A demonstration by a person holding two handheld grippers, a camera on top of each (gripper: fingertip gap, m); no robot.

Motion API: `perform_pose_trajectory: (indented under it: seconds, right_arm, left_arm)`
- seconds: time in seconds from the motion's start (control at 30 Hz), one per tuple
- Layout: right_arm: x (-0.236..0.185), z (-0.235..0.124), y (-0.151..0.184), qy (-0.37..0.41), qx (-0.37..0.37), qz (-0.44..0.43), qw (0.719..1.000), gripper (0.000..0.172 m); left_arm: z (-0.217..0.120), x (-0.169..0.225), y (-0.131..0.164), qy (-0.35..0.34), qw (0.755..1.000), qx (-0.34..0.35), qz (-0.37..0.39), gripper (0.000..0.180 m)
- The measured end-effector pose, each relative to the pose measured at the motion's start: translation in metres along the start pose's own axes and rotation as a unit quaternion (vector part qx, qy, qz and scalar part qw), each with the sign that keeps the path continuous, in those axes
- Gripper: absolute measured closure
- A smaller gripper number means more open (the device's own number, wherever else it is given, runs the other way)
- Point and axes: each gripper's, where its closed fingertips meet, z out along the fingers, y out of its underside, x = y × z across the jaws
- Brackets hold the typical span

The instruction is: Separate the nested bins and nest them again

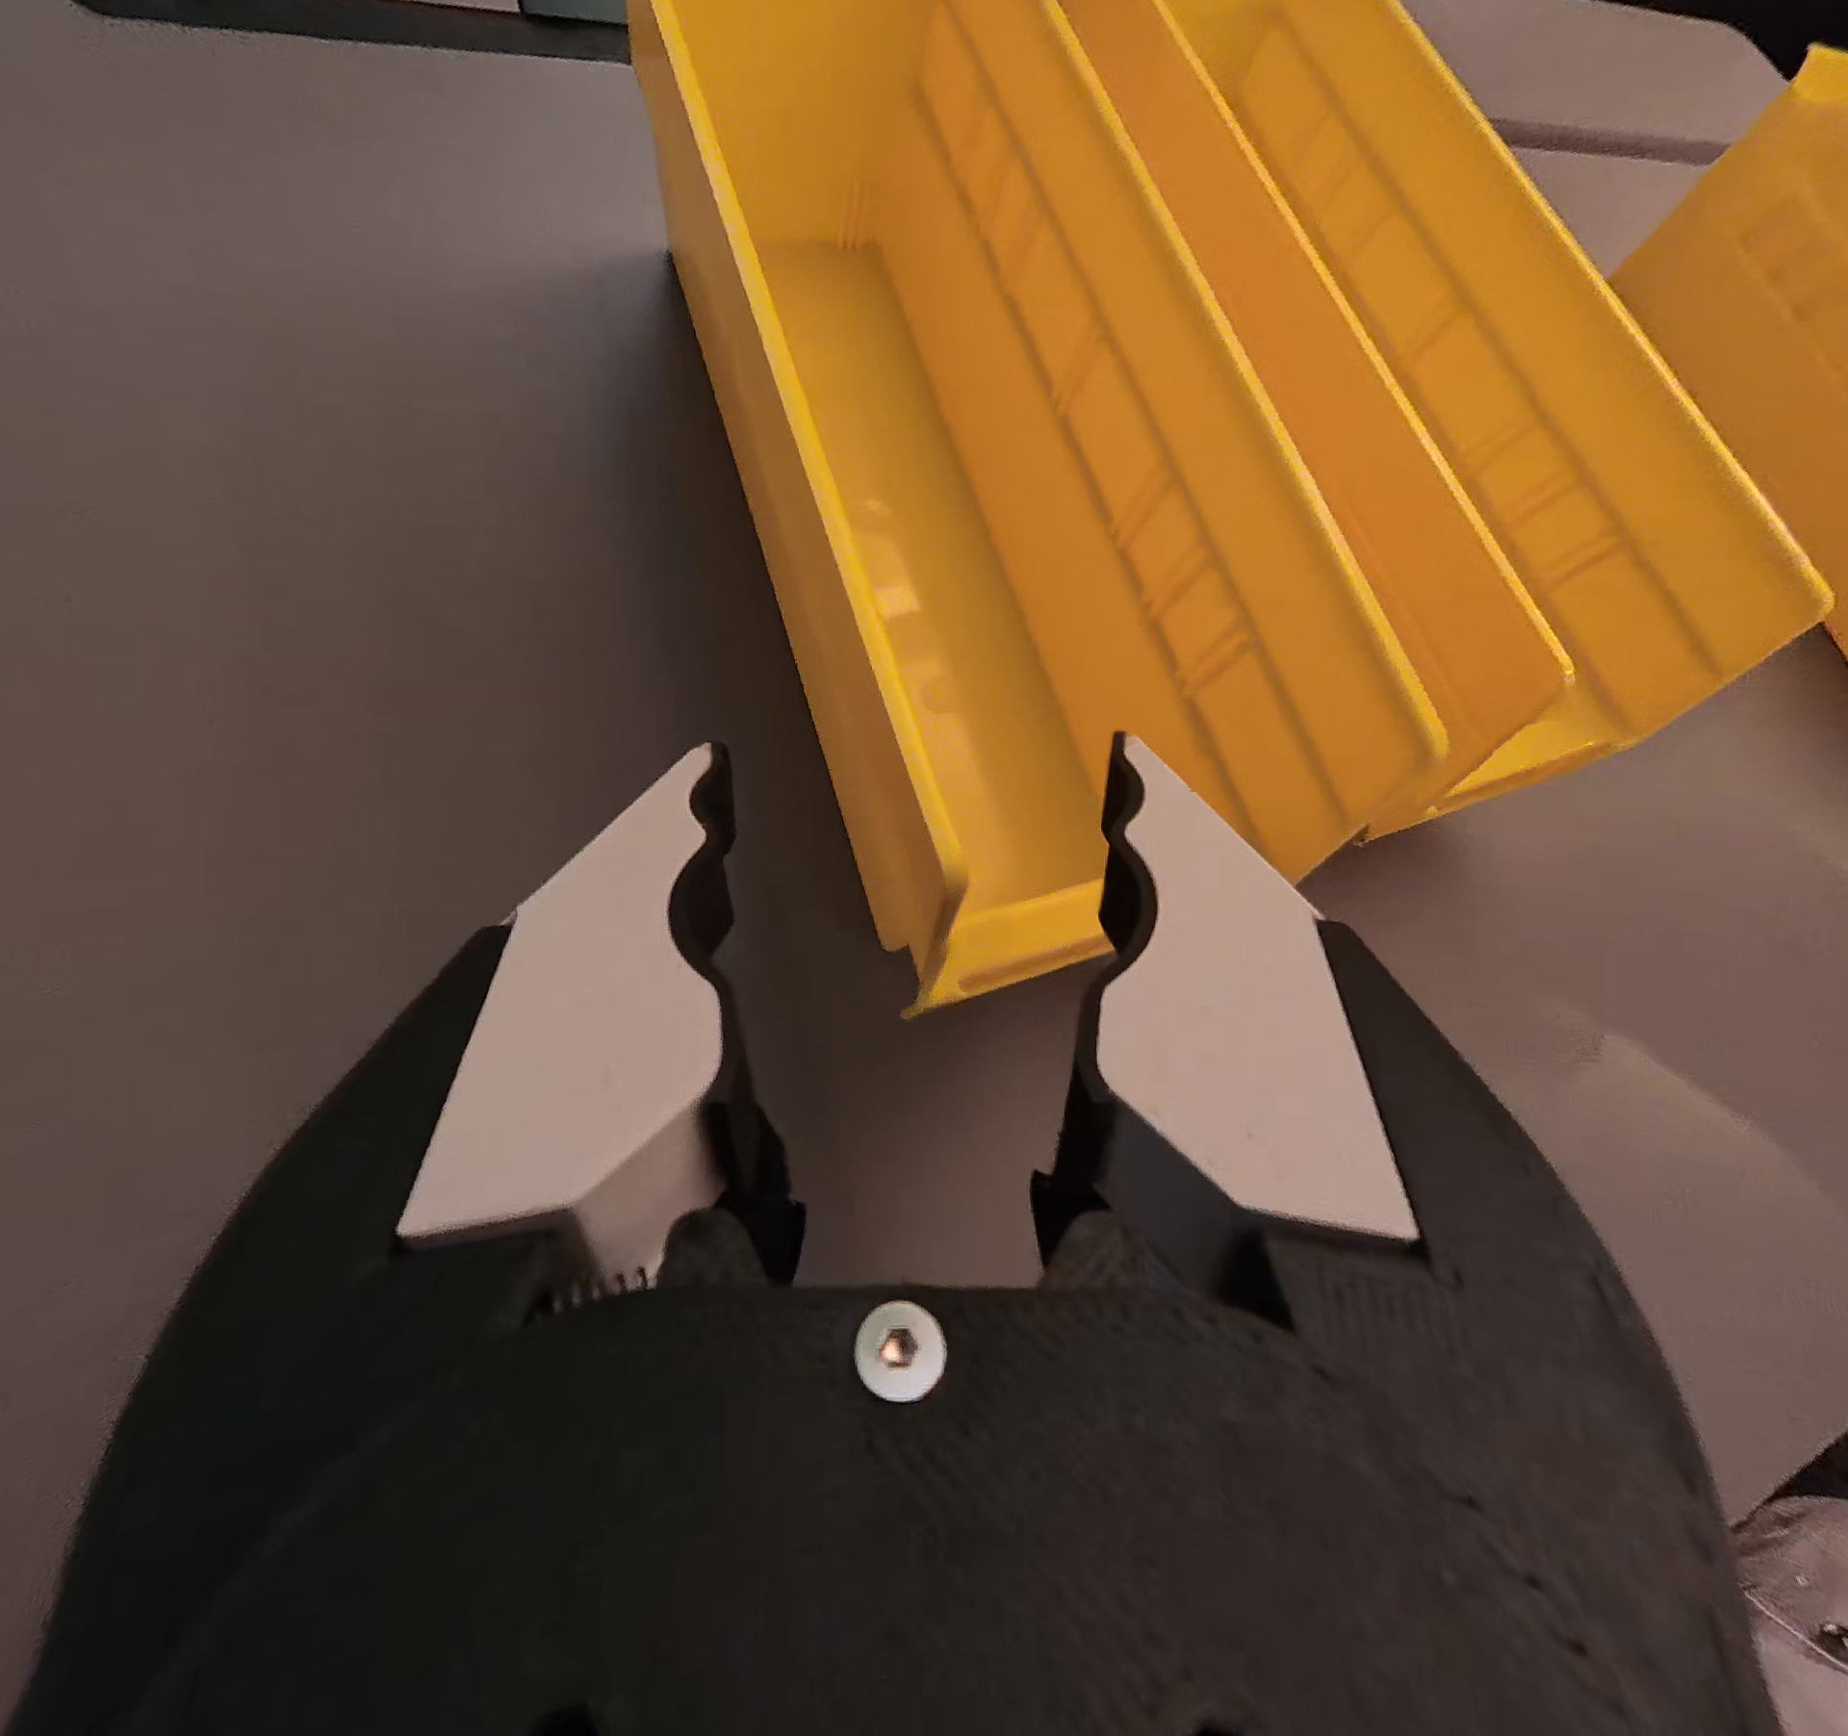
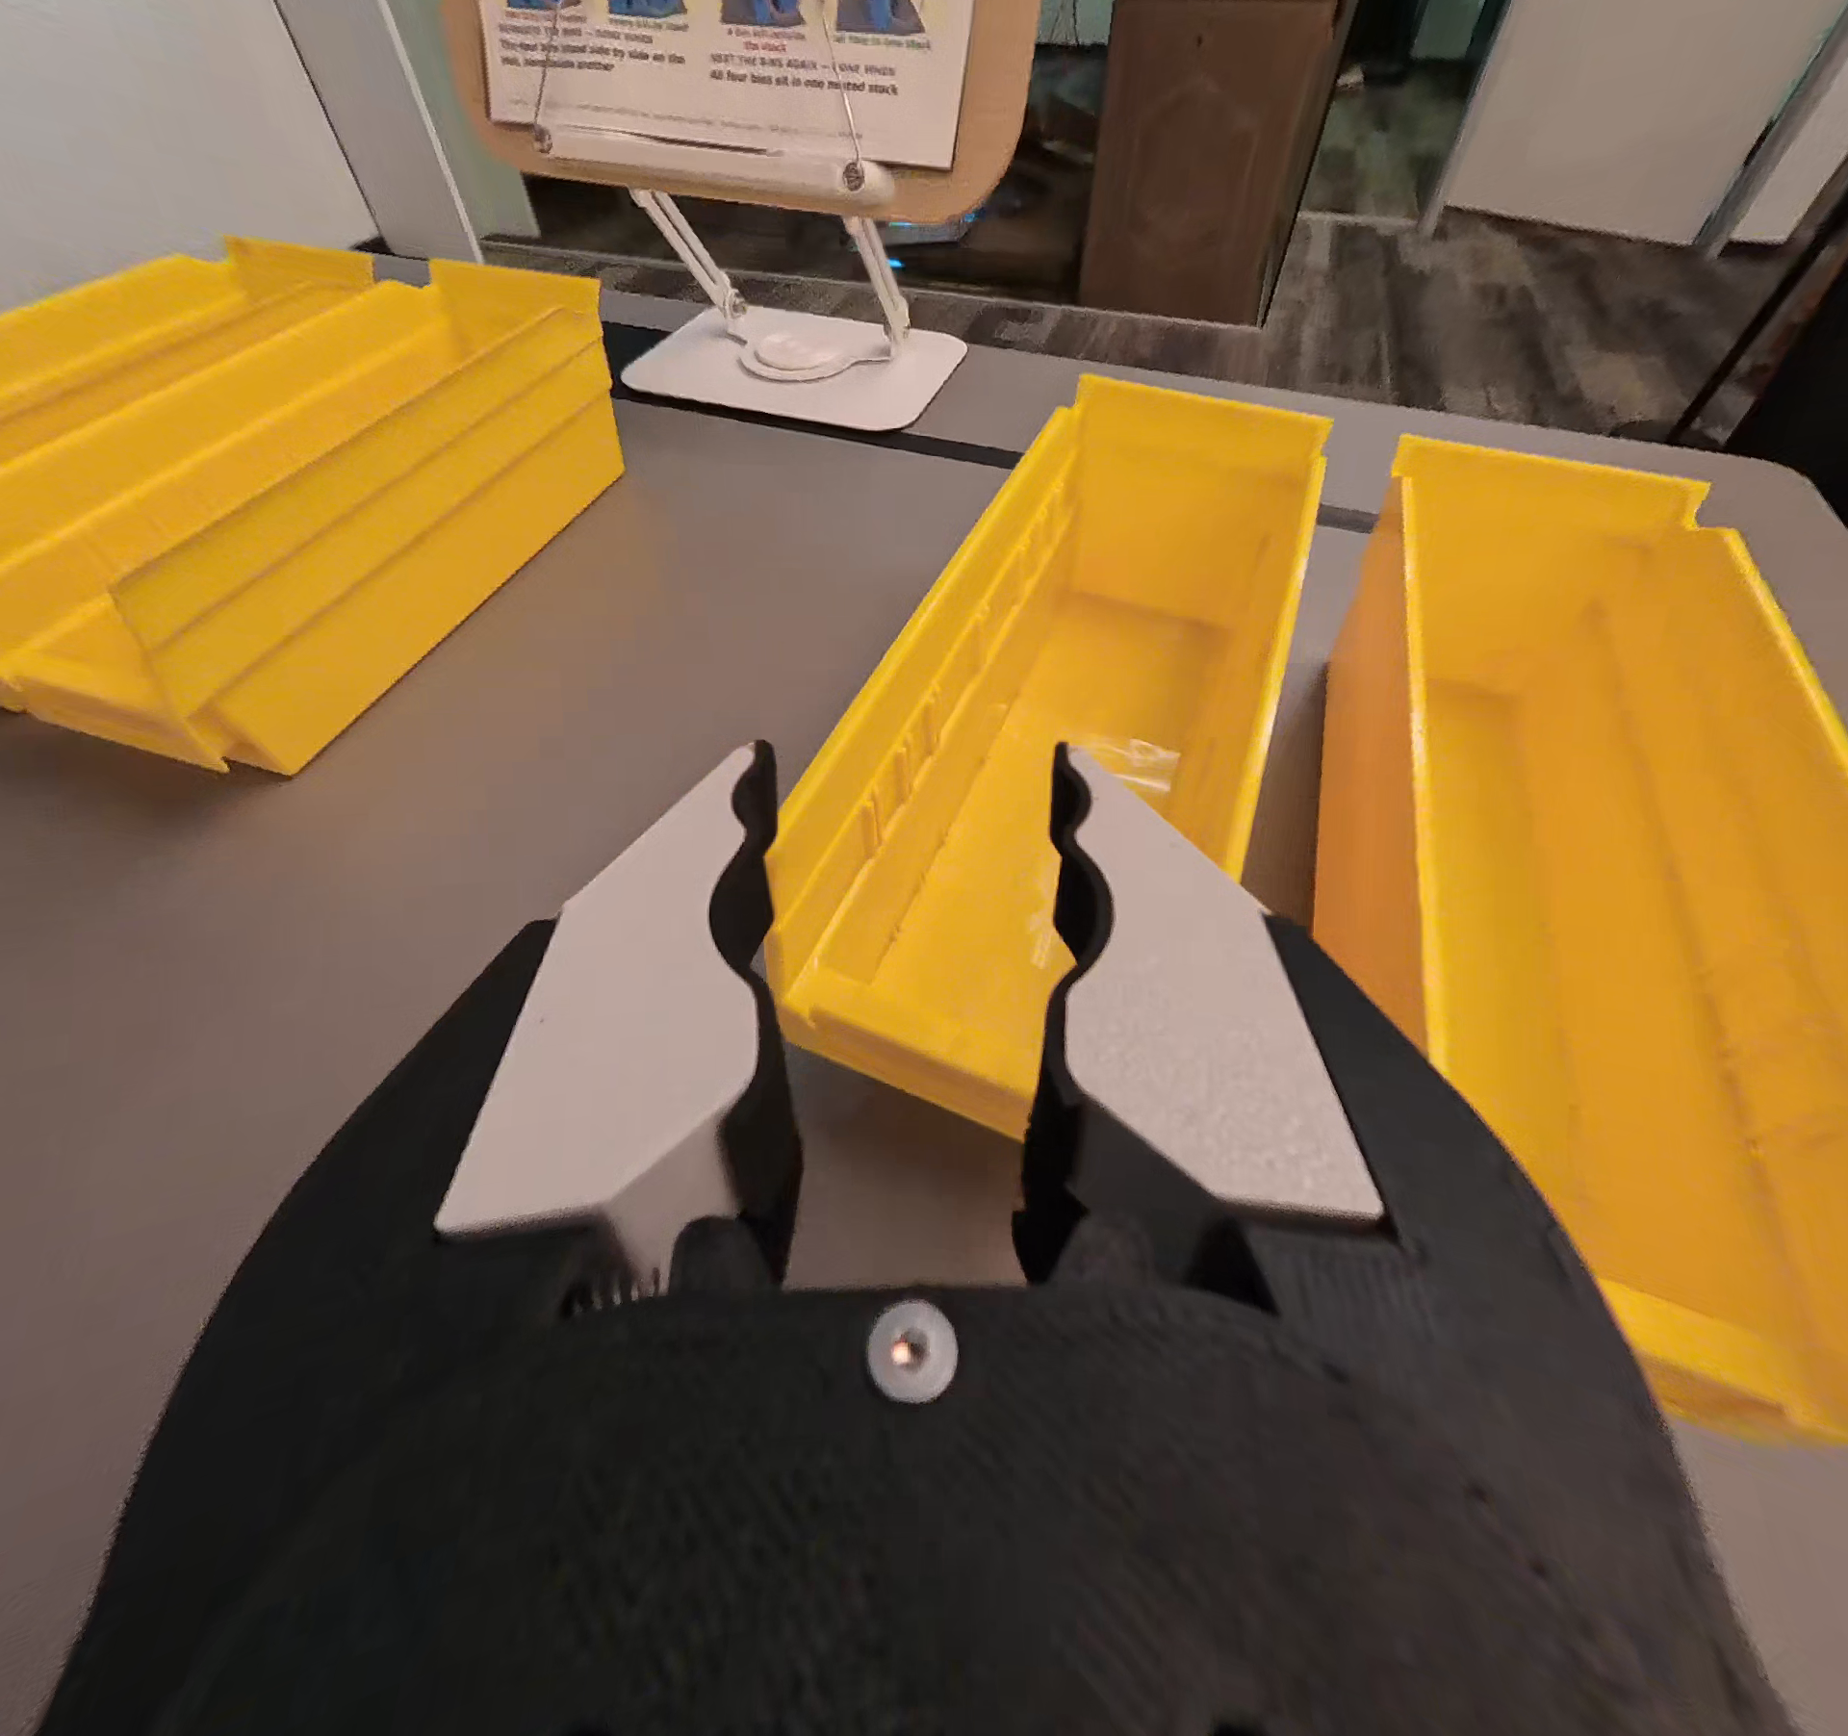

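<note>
Judging from how the yellow bins lay on the grey table (image 2: 450,888), the work seemed about midway, though whether separating or re-nesting was under way could not be told. Two bins stood alone and upright: the narrow bin (image 2: 1180,528) directly ahead of the right gripper (image 2: 912,758), its near left corner between the spread fingers, and the wide bin (image 2: 1600,788) just to that gripper's right. Off to its left, well apart, the nested pair (image 2: 300,528) still sat one inside the other, tipped on its side.

The right gripper was released, its pads not pressing on anything. The left gripper (image 1: 915,753) was likewise spread wide, with the near corner of the nested pair (image 1: 1000,508) lying between its fingers; its right pad (image 1: 1125,848) was at the bin's end lip, but contact could not be told.

The narrow bin held only a scrap of clear film (image 2: 1140,753) on its floor; the wide bin and the inner bin of the pair appeared bare.
</note>
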Motion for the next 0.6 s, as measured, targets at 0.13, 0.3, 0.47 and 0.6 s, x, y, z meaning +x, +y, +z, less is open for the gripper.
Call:
perform_pose_trajectory:
  seconds: [0.13,0.3,0.47,0.6]
  right_arm:
    - [0.033,-0.011,0.010,0.100,-0.007,-0.049,0.994,0.121]
    - [0.043,-0.006,0.023,0.072,-0.026,-0.002,0.997,0.132]
    - [0.053,0.005,0.031,0.097,-0.045,-0.015,0.994,0.136]
    - [0.070,0.005,0.027,0.142,-0.053,-0.013,0.988,0.142]
  left_arm:
    - [-0.004,0.002,0.007,0.002,1.000,0.013,-0.009,0.110]
    - [-0.012,-0.001,0.008,-0.001,1.000,0.024,-0.016,0.111]
    - [-0.010,0.004,0.012,0.003,1.000,0.024,-0.016,0.112]
    - [-0.006,0.007,0.015,0.006,1.000,0.023,-0.015,0.113]
